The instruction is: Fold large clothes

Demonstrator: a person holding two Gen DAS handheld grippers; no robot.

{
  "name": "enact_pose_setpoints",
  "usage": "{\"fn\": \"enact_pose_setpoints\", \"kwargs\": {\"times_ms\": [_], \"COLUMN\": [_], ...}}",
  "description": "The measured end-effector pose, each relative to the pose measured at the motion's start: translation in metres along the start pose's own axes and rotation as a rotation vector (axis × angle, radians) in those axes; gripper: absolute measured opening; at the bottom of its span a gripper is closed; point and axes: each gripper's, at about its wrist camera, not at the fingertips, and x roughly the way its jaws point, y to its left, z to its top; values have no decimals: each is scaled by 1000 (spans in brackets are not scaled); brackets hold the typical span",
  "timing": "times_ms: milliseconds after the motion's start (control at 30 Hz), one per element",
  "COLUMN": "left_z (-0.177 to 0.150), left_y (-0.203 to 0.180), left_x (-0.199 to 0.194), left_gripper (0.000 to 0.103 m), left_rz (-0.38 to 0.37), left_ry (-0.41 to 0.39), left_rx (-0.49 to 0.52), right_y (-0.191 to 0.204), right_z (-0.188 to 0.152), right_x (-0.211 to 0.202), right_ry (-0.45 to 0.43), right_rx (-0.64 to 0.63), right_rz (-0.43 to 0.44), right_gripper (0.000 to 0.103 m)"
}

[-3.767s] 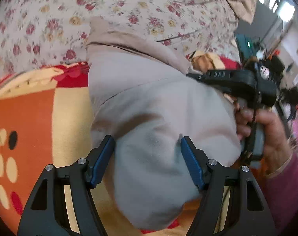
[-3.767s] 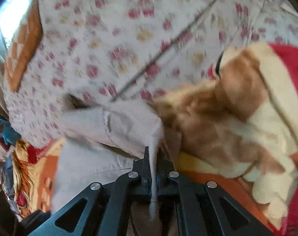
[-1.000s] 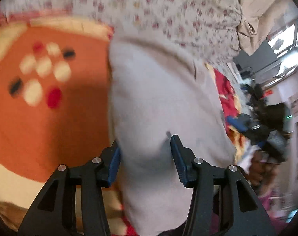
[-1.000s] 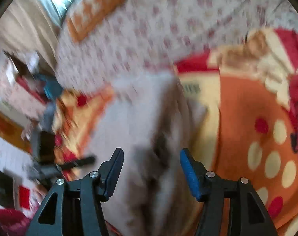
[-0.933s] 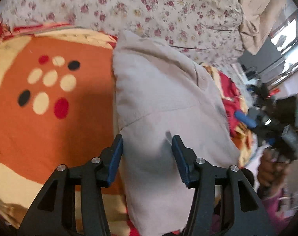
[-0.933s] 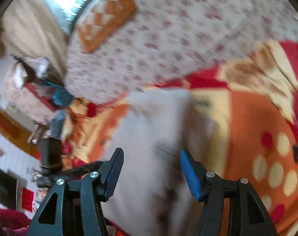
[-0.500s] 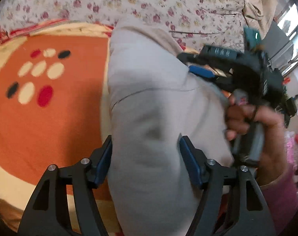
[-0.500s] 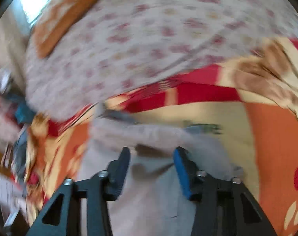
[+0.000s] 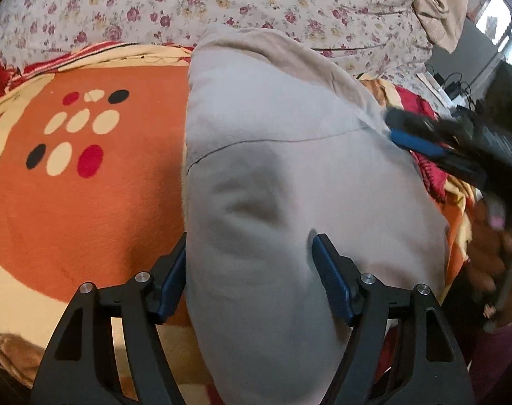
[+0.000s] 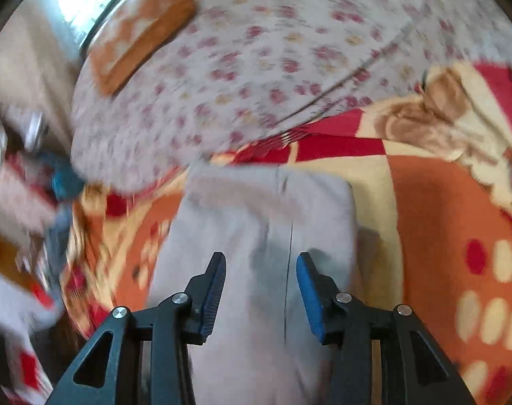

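Between your left gripper's spread fingers lies the grey garment, a folded long bundle on the orange patterned blanket. Those jaws have just been opening; the pads stand off the cloth on either side, so nothing is gripped, though the cloth sits between them. Your right gripper hangs over the same garment from the other side, fingers parted, cloth below the gap and not pinched; its jaws closed a bit, then eased apart again. That view is blurred, so fine detail is lost.

Step, as I judge it: one fold is laid and released, and you're patting or re-setting for the next fold. Next move calls for picking a near end or edge, closing on it, and carrying it over toward the far end beyond the fingertips.

Edges: the garment's left long edge runs just beside your left finger, a seam crosses ahead of the tips. Open blanket lies left of the left finger. Beyond the tips the floral bedding crowds the far end. Right of the fingers your other tool is close, so watch for clashing.
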Motion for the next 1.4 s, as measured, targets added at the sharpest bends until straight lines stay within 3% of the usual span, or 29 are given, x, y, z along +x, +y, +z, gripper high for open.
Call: {"fn": "enact_pose_setpoints", "kwargs": {"times_ms": [67,167,300,600,667,733,1133,1233,1400], "left_z": [-5,-13,-17,-26,-27,-27,-20,-15,-8], "left_y": [0,0,0,-11,-13,-15,-25,-26,-27], "left_x": [-1,0,-2,-11,-14,-17,-48,-55,-60], "left_gripper": [72,73,73,73,73,73,73,73,73], "left_rz": [7,11,23,89,99,113,197,199,188], "left_ry": [-1,-7,-9,-37,-40,-46,-172,-204,-220], "left_rx": [9,15,13,44,50,58,85,71,39], "right_y": [7,1,-18,11,15,17,36,40,44], "right_z": [-20,-52,-64,-80,-82,-84,-83,-83,-80], "right_x": [-6,8,-2,-41,-45,-47,-58,-63,-66], "right_ry": [33,99,84,24,14,-3,-57,-87,-118], "right_rx": [-91,-178,-95,-177,-169,-163,-179,-175,-156], "right_rz": [-33,-160,-113,-164,-156,-171,-208,-217,-241], "right_gripper": [42,42,44,49,55,73,77,84,84]}}
